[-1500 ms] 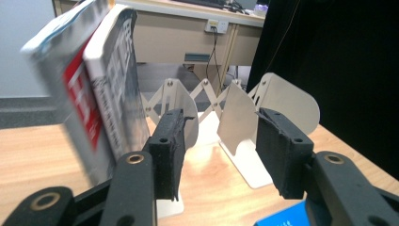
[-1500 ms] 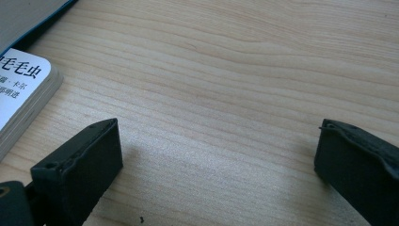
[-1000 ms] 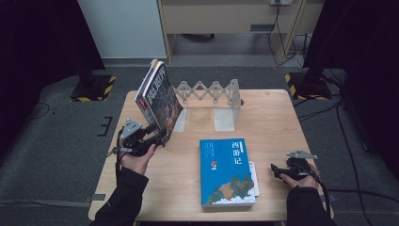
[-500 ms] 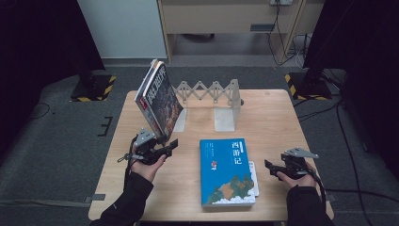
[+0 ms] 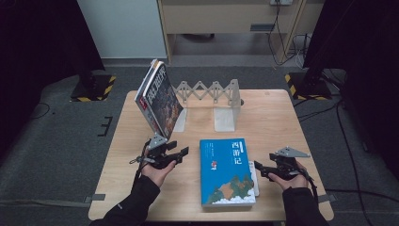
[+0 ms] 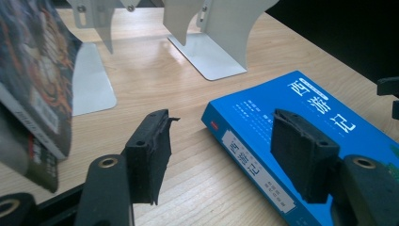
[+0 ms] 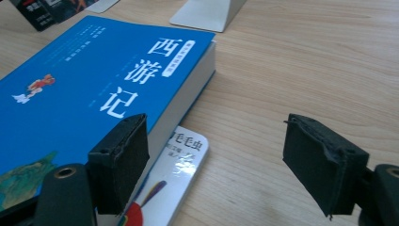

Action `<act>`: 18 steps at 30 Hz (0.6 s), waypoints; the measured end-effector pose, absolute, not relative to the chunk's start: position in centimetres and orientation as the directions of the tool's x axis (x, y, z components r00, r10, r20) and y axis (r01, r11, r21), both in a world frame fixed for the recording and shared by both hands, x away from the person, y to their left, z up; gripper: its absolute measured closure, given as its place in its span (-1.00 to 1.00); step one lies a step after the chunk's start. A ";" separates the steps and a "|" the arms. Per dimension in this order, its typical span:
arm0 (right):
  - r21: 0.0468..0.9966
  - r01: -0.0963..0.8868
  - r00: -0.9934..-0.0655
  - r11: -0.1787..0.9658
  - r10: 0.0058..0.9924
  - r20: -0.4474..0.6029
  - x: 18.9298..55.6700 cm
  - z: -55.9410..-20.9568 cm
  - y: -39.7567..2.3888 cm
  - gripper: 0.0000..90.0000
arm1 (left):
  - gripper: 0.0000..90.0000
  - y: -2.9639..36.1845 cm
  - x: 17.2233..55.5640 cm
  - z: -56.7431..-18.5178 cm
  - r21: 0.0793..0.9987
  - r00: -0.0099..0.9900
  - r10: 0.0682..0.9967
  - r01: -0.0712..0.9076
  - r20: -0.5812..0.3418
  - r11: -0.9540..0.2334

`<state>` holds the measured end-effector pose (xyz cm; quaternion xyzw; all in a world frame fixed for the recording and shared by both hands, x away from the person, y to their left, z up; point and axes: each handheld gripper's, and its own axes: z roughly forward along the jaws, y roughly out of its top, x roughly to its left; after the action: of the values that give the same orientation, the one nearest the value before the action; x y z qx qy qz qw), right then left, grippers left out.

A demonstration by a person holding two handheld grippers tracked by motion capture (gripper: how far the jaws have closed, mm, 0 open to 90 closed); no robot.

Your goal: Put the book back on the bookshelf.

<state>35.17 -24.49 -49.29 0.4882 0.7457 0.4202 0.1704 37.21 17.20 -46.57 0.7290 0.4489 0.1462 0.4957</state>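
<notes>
The left hand-held gripper (image 5: 181, 153) hovers over the desk (image 5: 282, 122) near its left edge, just left of the blue book (image 5: 227, 172). Its jaws are spread with nothing between them and have just been opening; in the left gripper view (image 6: 221, 155) they frame bare wood and the book's spine, without touching it. The right hand-held gripper (image 5: 259, 168) sits near the desk's right front corner, pointing at the book's right side. Its jaws are spread too, nothing pinched; in the right gripper view (image 7: 216, 160) one pad stands by the book's page edge and the other over bare wood.

The blue book lies flat, cover up, toward the front edge of the desk, about midway between left and right. In the right gripper view (image 7: 94, 80) a thinner white booklet (image 7: 176, 179) pokes out from beneath its right side, lying on the wood.

Behind the left hand-held gripper, toward the back left corner, two dark-covered books (image 5: 159, 99) stand tilted, leaning against the left plate of a pale metal expanding bookend (image 5: 209, 92). The bookend's scissor-like lattice runs along the back edge of the desk, and its right plate (image 5: 227, 115) stands apart, its foot flat on the wood behind the blue book.
</notes>
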 end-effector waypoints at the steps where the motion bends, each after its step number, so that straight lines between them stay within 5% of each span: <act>1: 0.794 0.582 -0.473 0.178 0.868 0.152 35.2 -49.3 -24.3 -0.50 | -0.17 17.1 37.2 -46.7 0.854 0.557 0.797 0.510 -0.234 -0.106; 18: 0.755 0.624 -0.518 0.201 0.830 0.207 35.3 -50.4 -21.9 -0.51 | -0.21 13.2 37.7 -49.2 0.816 0.619 0.737 0.555 -0.273 -0.163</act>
<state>35.28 -21.88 -50.45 0.4752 0.7651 0.4165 0.1236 37.73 13.18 -49.16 0.7569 0.4266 0.0937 0.4862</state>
